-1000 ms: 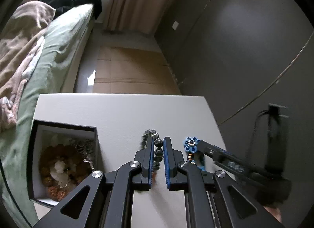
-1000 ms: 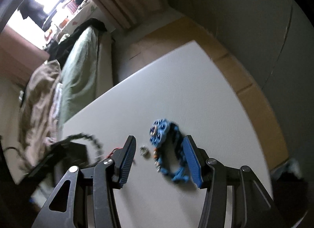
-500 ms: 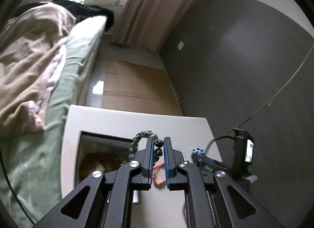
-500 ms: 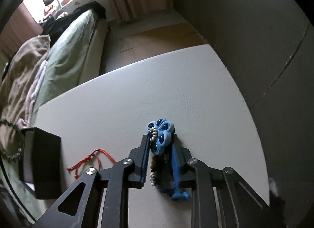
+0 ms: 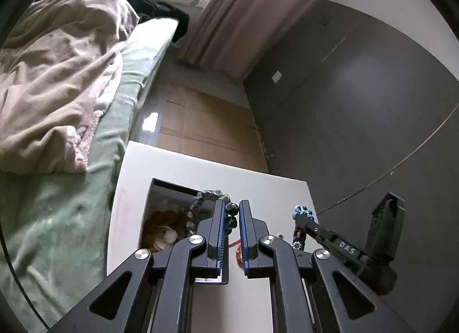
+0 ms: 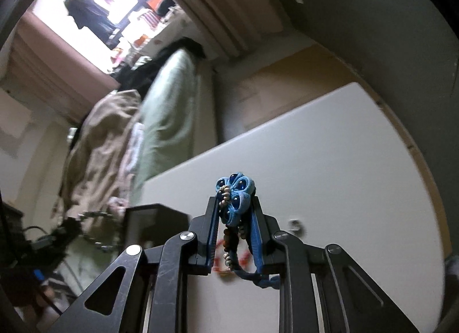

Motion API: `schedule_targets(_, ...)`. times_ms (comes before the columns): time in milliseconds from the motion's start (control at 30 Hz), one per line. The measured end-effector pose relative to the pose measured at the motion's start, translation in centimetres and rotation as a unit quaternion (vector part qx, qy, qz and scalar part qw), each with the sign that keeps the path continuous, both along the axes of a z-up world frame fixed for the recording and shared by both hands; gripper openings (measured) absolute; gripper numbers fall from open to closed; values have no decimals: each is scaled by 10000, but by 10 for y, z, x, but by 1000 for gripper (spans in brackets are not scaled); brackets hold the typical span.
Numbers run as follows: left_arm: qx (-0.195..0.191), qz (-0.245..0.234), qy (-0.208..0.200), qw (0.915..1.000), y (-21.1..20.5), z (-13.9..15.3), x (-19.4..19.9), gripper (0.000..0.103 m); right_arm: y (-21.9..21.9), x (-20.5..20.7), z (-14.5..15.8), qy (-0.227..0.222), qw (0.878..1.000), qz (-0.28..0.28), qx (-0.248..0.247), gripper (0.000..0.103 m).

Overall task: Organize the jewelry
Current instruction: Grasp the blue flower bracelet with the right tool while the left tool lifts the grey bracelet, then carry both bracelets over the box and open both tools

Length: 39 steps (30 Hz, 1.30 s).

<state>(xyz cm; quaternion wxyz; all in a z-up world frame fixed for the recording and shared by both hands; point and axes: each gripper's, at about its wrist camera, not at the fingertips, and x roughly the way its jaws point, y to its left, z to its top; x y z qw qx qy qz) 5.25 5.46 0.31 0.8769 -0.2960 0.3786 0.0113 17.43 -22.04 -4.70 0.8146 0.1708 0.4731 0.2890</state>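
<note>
My left gripper [image 5: 230,207] is shut on a dark beaded bracelet [image 5: 207,196], held in the air above the open black jewelry box [image 5: 160,212], which holds brown beads and other pieces. My right gripper [image 6: 233,204] is shut on a blue flower bracelet [image 6: 233,192] with small beads and a blue cord hanging below, lifted off the white table [image 6: 330,161]. In the left wrist view the right gripper [image 5: 304,219] sits to the right with the blue flower [image 5: 299,210]. In the right wrist view the box [image 6: 155,221] and the dark bracelet [image 6: 97,229] are at the left.
A red string [image 6: 243,260] and a small silver ring [image 6: 295,224] lie on the table under the right gripper. A bed with green sheet and beige blanket [image 5: 57,75] runs along the table's left. A dark wall [image 5: 358,118] stands at right.
Both grippers have risen from the table. The right gripper closed on the blue flower bracelet and lifted it. The left gripper carried the dark bracelet leftward over the box.
</note>
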Motion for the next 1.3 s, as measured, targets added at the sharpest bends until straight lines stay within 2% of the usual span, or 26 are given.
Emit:
schedule_targets(167,-34,116,159,9998,9,-8,-1,9,35,-10,12,-217,9985,342,363,22)
schedule_targets(367,-477,79,725,9962,21,-37,4,12,65,-23,18,-279,9944,756,681,22)
schedule_targets(433,-464,160,761,9959,25,-37,3,26,73,-27,19,-273,9929,833,800,22)
schedule_targets(500,-491,284,658,9962,32,-33,-2,54,81,-29,19,-265,9920,893,849,22)
schedule_targets(567,-430,435,503,9969,38,-25,-8,61,87,-33,19,-272,9917,944,828,22)
schedule_targets(733,-369,740,313,9961,60,-14,-22,62,101,-40,20,-248,9890,1118,940,22)
schedule_targets(767,-359,797,302,9957,63,-14,-24,62,103,-42,20,-246,9884,1151,957,24)
schedule_targets(833,-382,941,256,9945,70,-14,-27,62,112,-47,20,-184,9875,1304,864,38)
schedule_targets(867,-411,1010,223,9938,73,-14,-29,62,118,-48,18,-72,9869,1411,777,61)
schedule_targets(900,-392,1045,195,9936,74,-13,-30,62,120,-48,16,10,9870,1441,717,78)
schedule_targets(1067,-16,1062,40,9943,66,-3,-32,62,101,-41,11,182,9901,1172,757,78)
schedule_targets(1300,29,829,-77,9965,46,0,-27,62,50,-35,22,25,9960,644,623,78)
